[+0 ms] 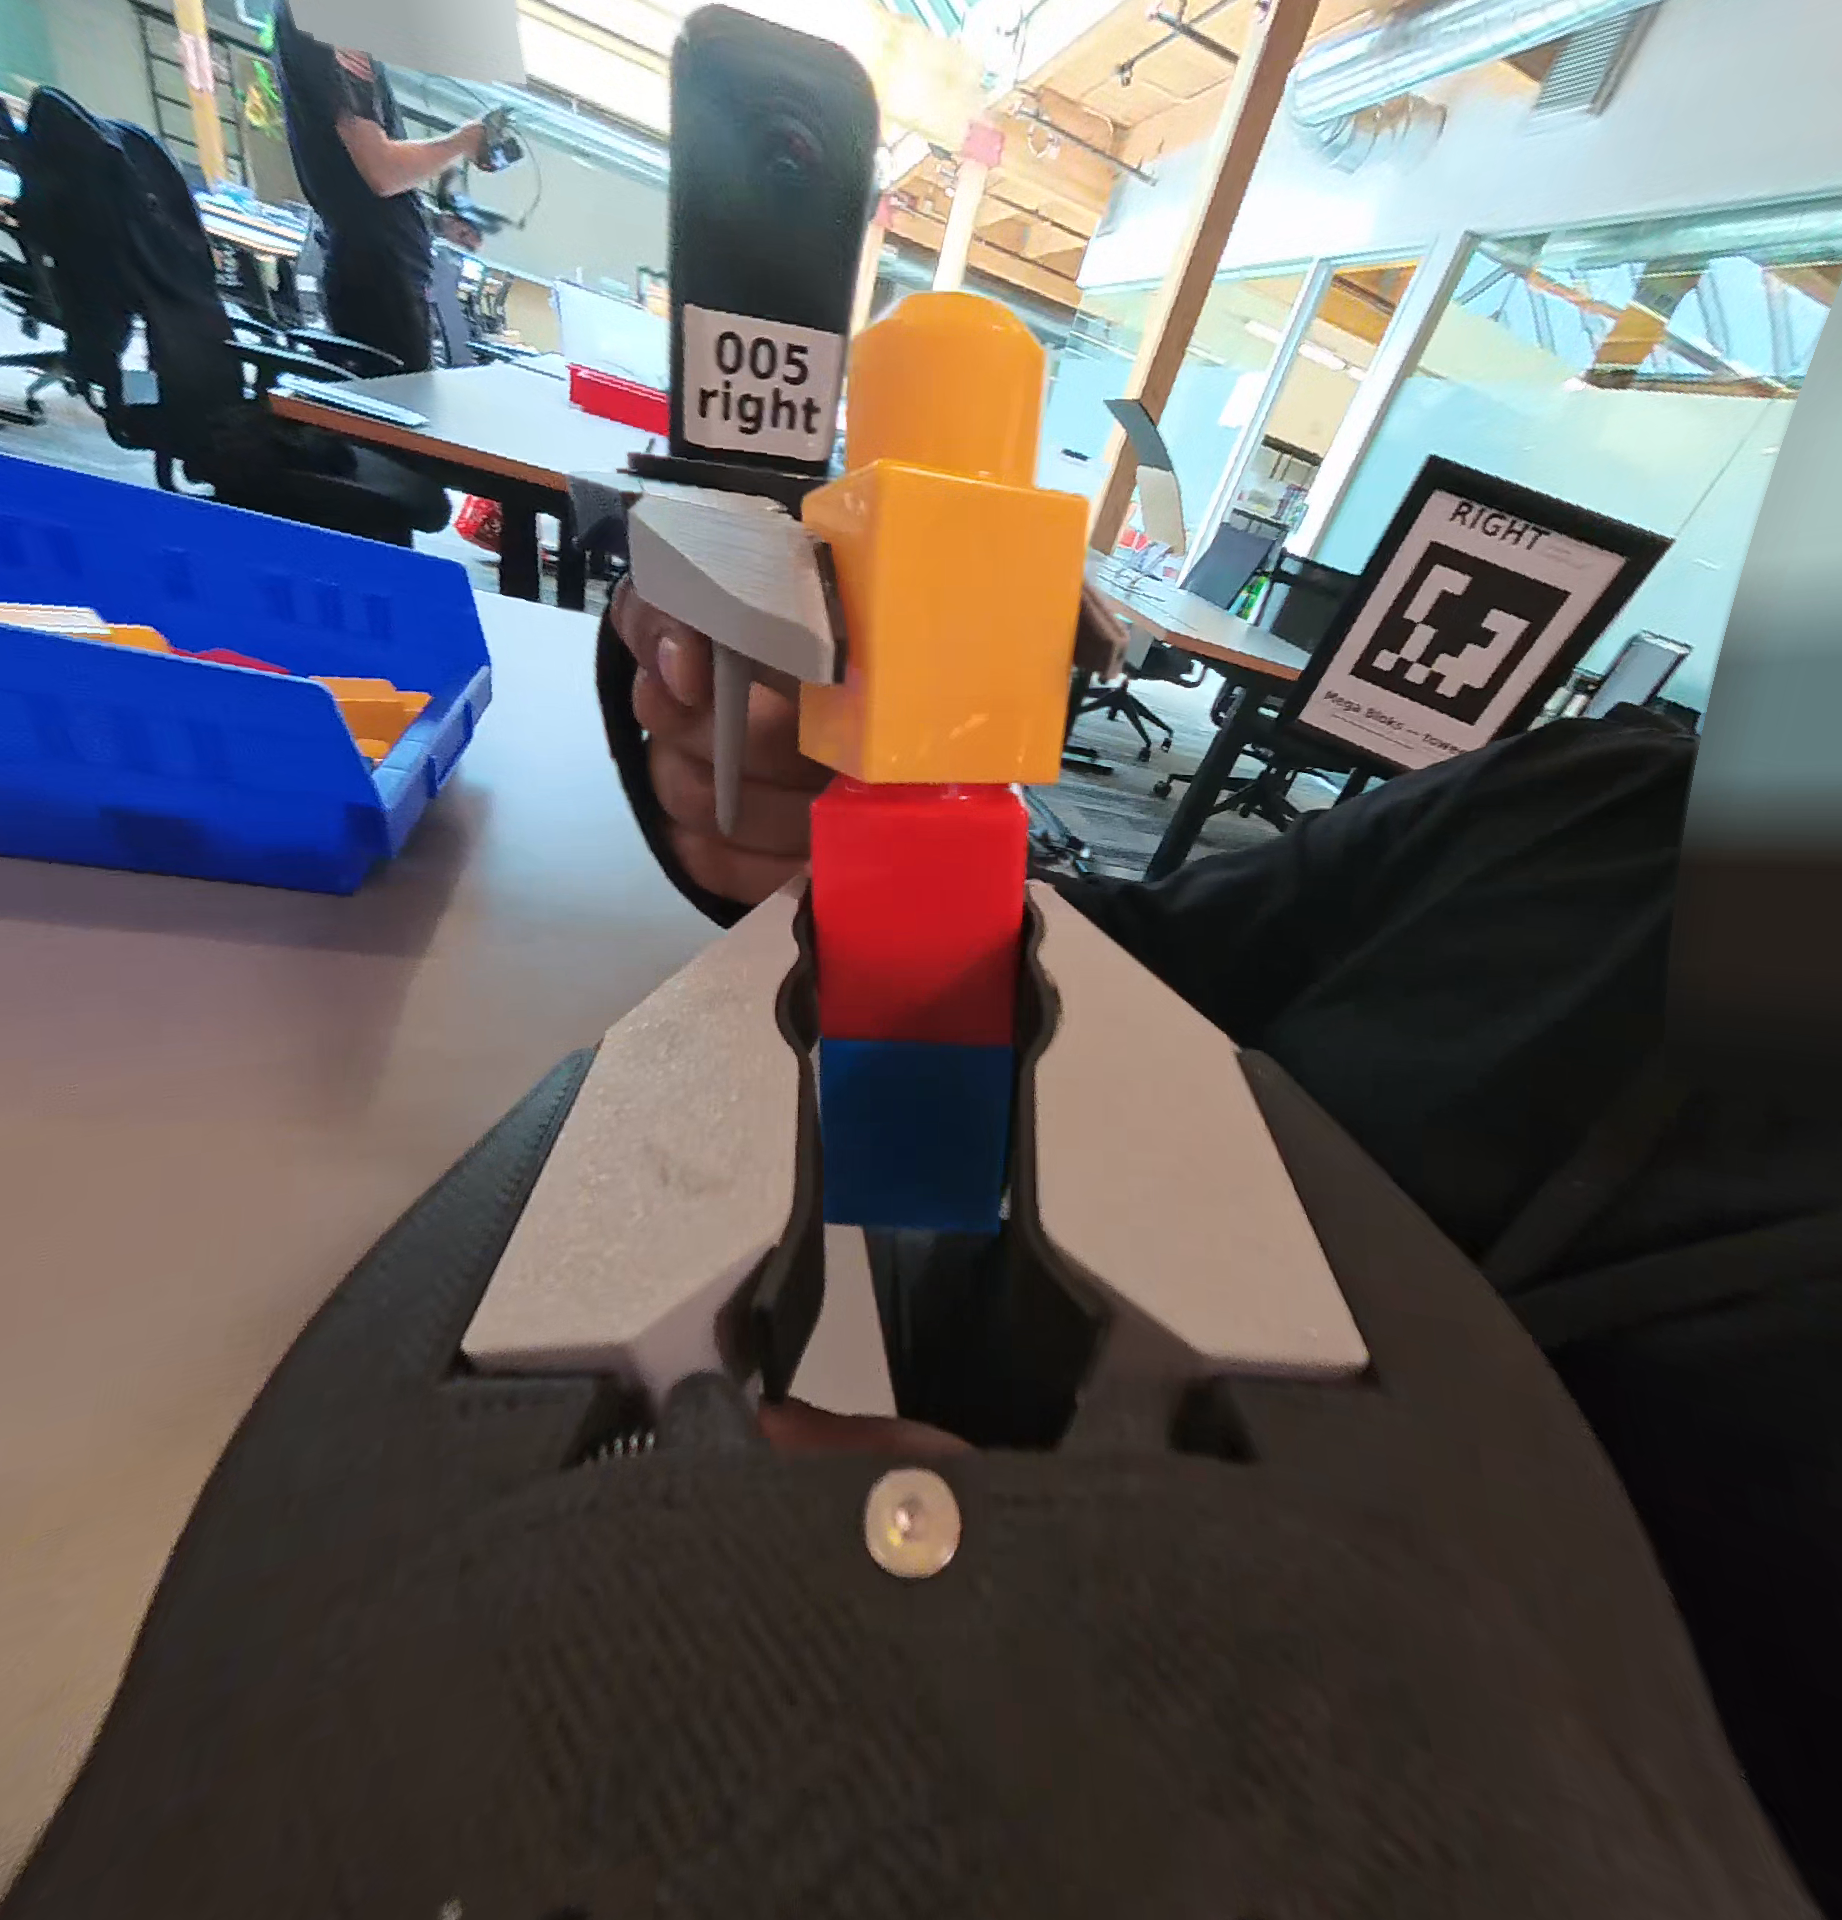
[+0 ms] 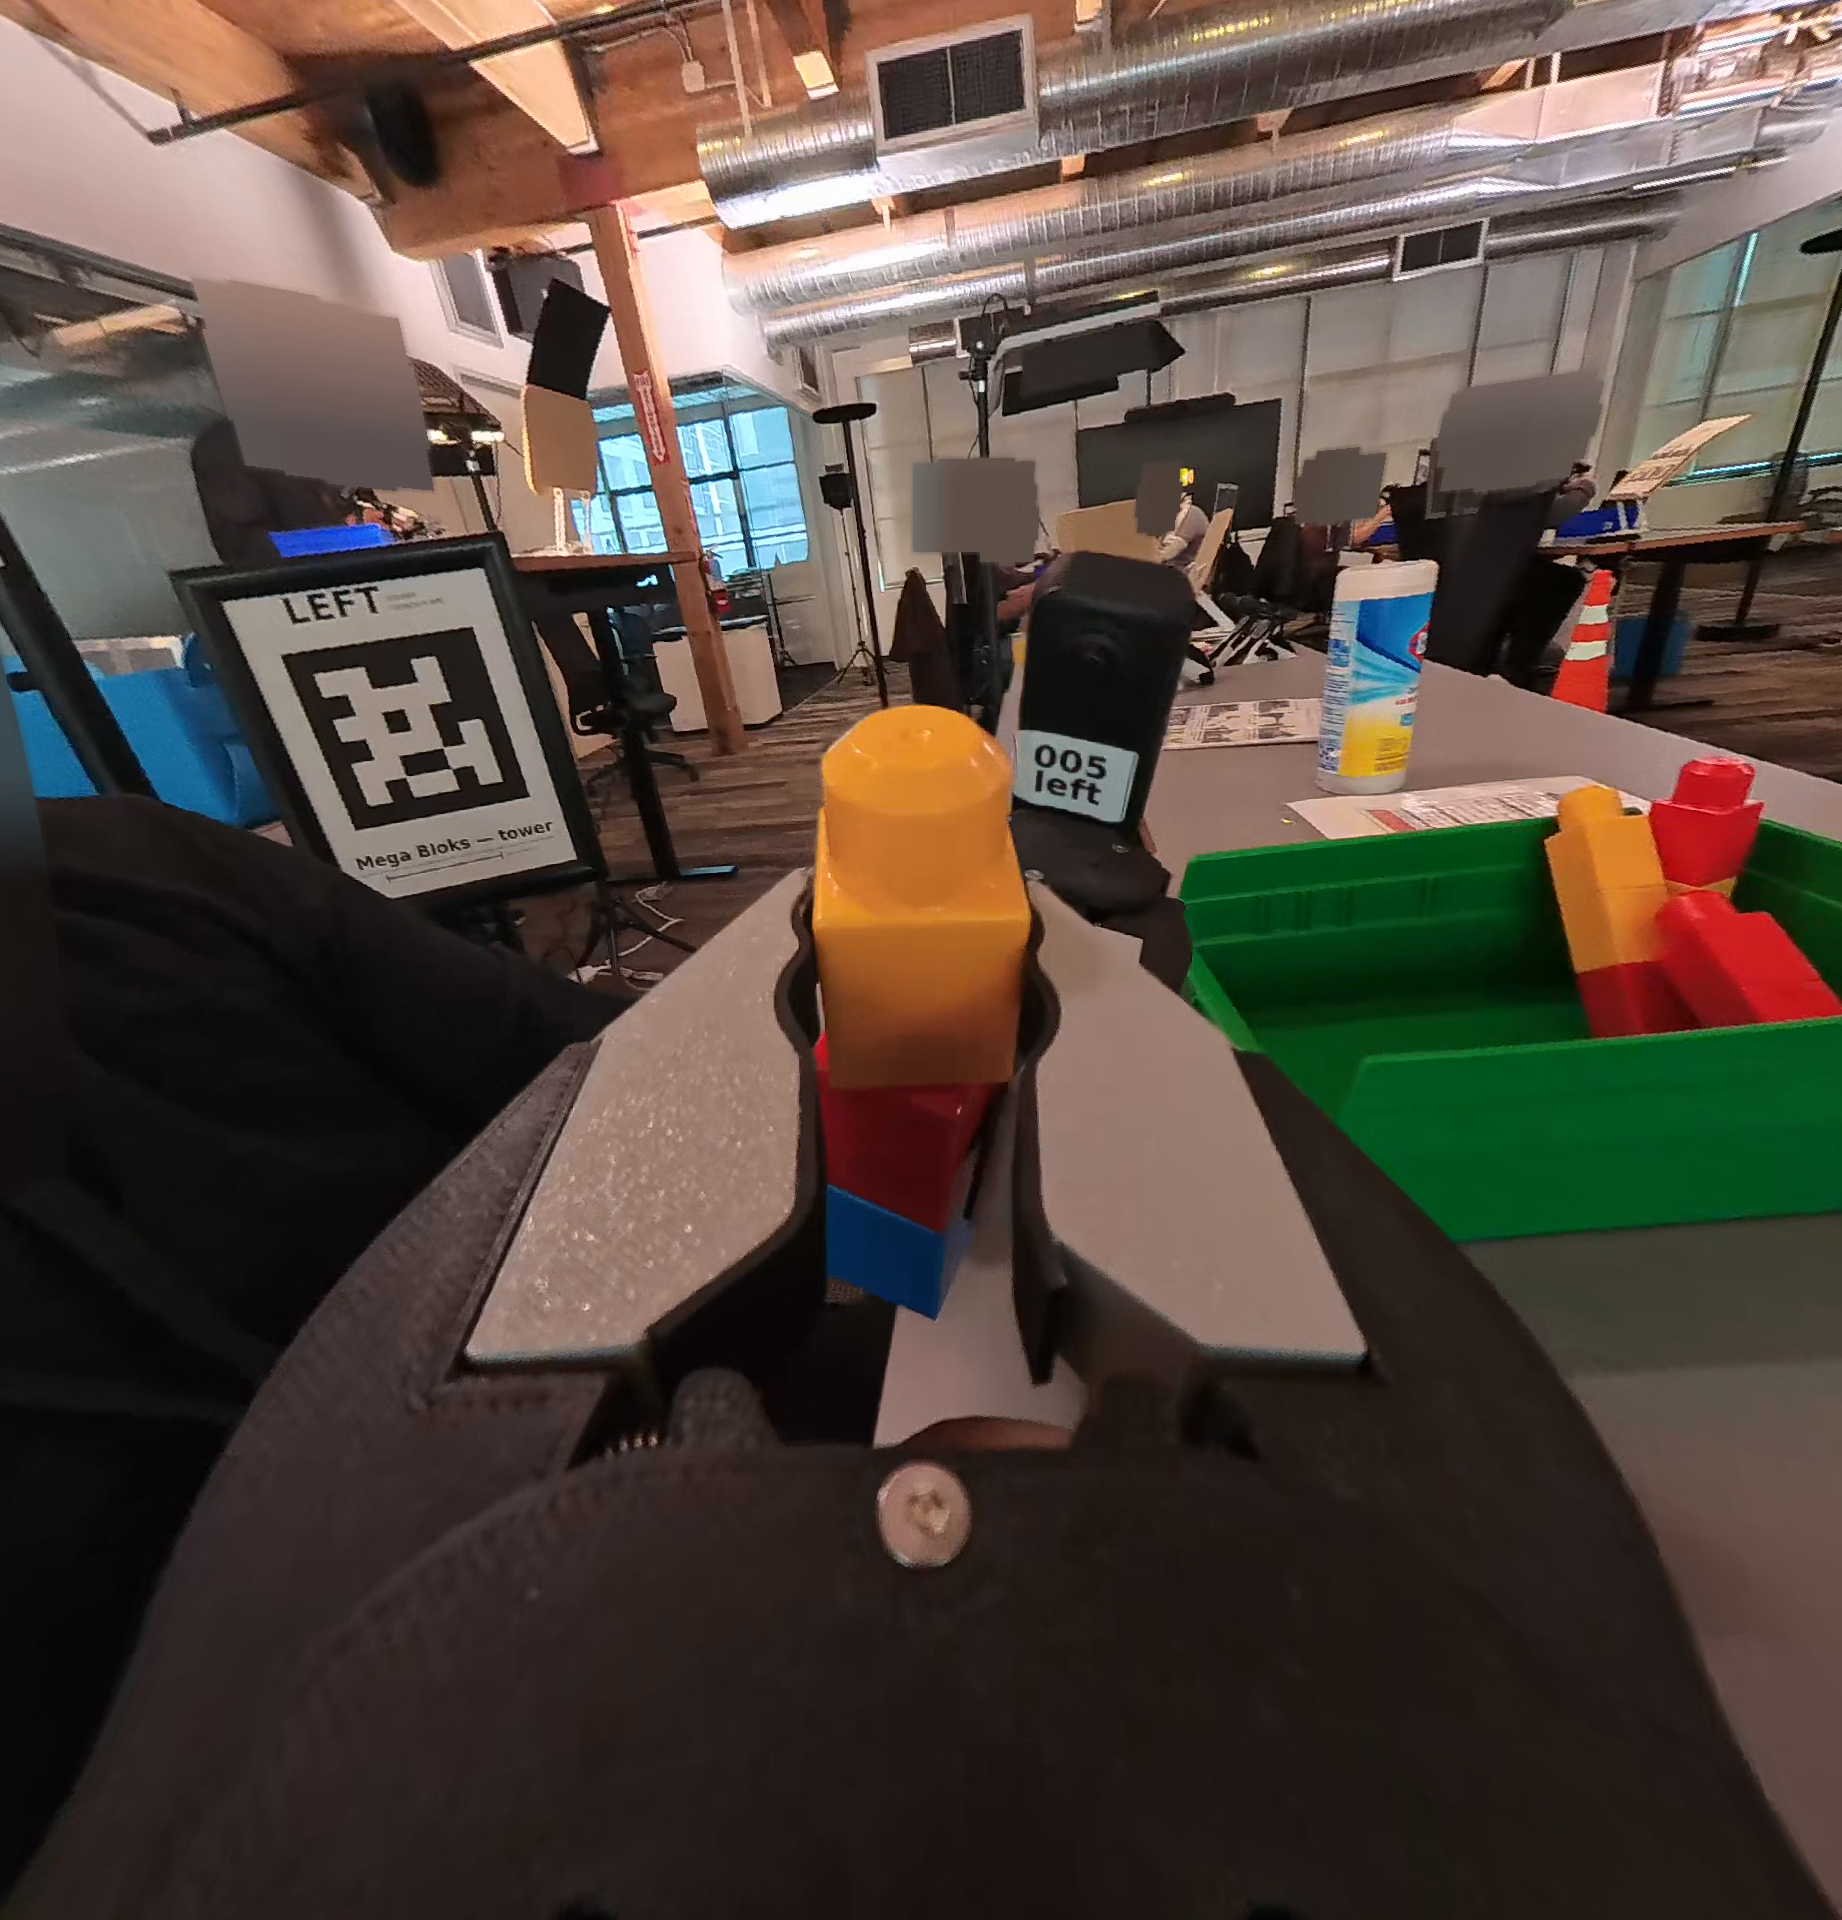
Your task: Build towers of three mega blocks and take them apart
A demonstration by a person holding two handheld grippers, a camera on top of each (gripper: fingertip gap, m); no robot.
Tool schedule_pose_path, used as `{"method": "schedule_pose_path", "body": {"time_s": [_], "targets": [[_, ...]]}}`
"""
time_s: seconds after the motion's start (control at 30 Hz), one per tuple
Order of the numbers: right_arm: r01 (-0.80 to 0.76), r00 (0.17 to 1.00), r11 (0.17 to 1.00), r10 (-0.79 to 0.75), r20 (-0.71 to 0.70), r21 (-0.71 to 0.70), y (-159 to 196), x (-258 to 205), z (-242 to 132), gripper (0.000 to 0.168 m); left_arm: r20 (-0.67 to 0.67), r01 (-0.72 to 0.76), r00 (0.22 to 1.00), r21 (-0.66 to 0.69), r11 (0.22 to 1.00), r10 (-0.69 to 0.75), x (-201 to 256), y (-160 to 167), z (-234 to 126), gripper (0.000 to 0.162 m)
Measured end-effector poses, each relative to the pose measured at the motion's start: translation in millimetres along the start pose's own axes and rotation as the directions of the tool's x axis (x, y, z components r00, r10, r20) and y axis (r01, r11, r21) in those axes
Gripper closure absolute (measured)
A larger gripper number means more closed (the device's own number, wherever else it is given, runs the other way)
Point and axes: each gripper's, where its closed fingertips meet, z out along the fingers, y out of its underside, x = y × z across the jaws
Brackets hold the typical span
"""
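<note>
A three-block tower is held in the air between both grippers: an orange block [image 1: 948, 623] on top, a red block [image 1: 917, 966] in the middle and a blue block [image 1: 912, 1132] at the bottom. My left gripper [image 1: 917, 935] is shut on the red block, and its pads also run along the blue one. My right gripper [image 1: 964, 623] comes from the far side and is shut on the orange block. In the right wrist view my right gripper [image 2: 922, 914] clamps the orange block [image 2: 917, 966]. The red block [image 2: 896, 1143] and blue block [image 2: 886, 1252] sit tilted below it.
A blue bin [image 1: 221, 707] with loose blocks stands on the grey table [image 1: 221, 1143] at the left. A green bin [image 2: 1519, 1122] holds stacked red and orange blocks [image 2: 1665, 935]. A wipes canister [image 2: 1374, 675] and papers lie beyond it. Framed marker signs [image 1: 1468, 613] [image 2: 397, 717] stand off the table's edge. There is about 6 cm between the tips of the two grippers.
</note>
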Motion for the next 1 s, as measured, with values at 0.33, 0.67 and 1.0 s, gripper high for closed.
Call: {"method": "schedule_pose_path", "body": {"time_s": [0.33, 0.67, 1.0], "targets": [[0.09, 0.878, 0.993, -0.116, -0.464, -0.077, -0.6, 64.2, -23.6, 0.135, 0.544, -0.228, 0.756, -0.301, 0.926, 0.363, -72.2, 9.5, -15.8, 0.128], [0.156, 0.795, 0.98, -0.197, -0.574, -0.12, -19.5, 73.5, -58.4, 0.134, 0.5, -0.13, 0.848, -0.125, 0.984, 0.176, -73.4, 1.9, -22.0, 0.128], [-0.033, 0.088, 0.831, -0.552, -0.83, -0.556, -19.5, 141.0, -248.8, 0.134, 0.502, -0.13, 0.844, -0.157, 0.979, 0.192, -79.1, 10.9, -18.3, 0.127]]}}
